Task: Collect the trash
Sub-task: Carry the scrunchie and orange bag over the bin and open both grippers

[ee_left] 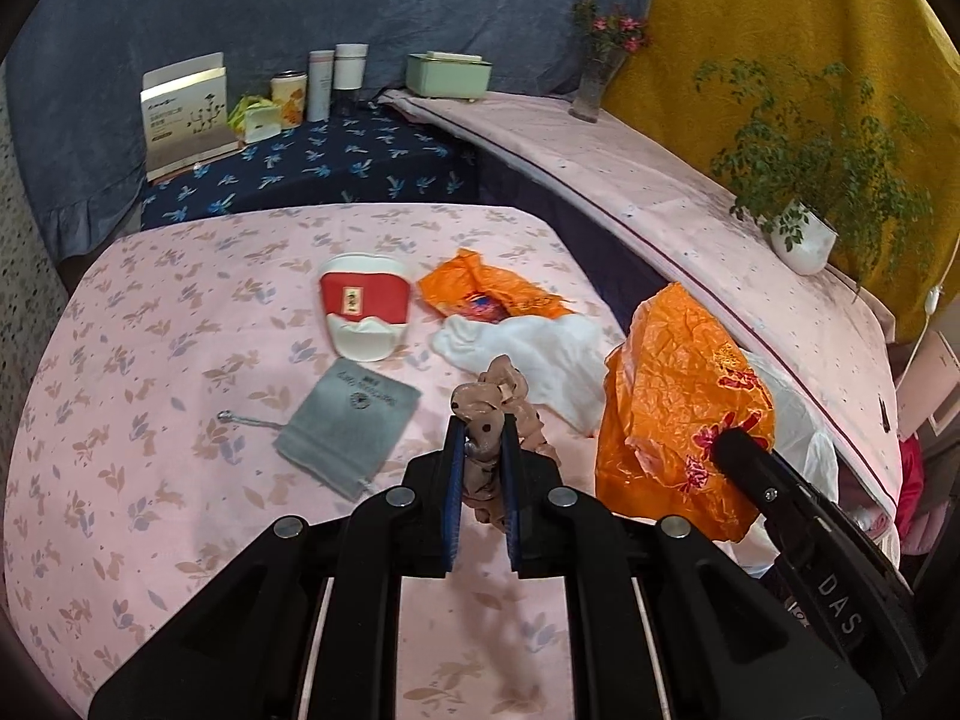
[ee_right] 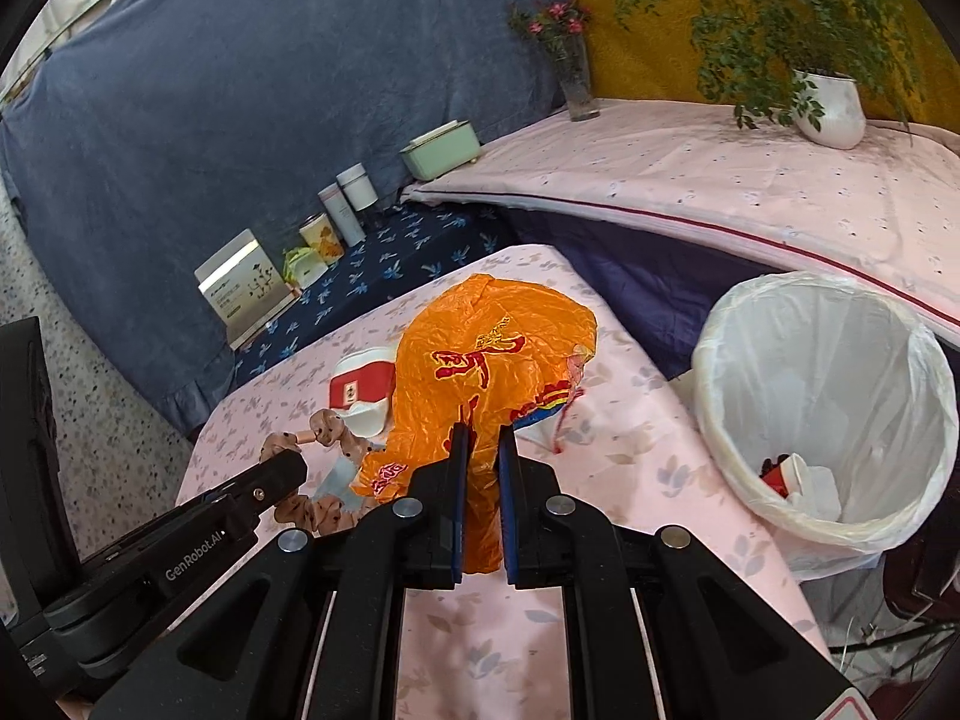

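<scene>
My left gripper (ee_left: 482,425) is shut on a brown dotted fabric strip (ee_left: 504,385), which it holds above the pink floral table (ee_left: 150,360). My right gripper (ee_right: 482,439) is shut on a crumpled orange plastic bag (ee_right: 480,354), also lifted off the table. In the left wrist view that bag (ee_left: 672,396) hangs to the right, with the right gripper (ee_left: 729,445) behind it. A bin with a white liner (ee_right: 750,330) stands to the right of the table, with some red and white trash at its bottom. In the right wrist view the left gripper (ee_right: 282,469) holds the fabric strip (ee_right: 327,435) at the left.
On the table lie a red-and-white pouch (ee_left: 366,306), a grey pouch (ee_left: 348,420), a second orange wrapper (ee_left: 480,291), a white cloth (ee_left: 534,345) and a small metal hook (ee_left: 246,420). Boxes and cans (ee_left: 186,114) stand on the dark blue shelf behind. A vase (ee_left: 594,84) and potted plant (ee_left: 804,237) stand on the pink ledge.
</scene>
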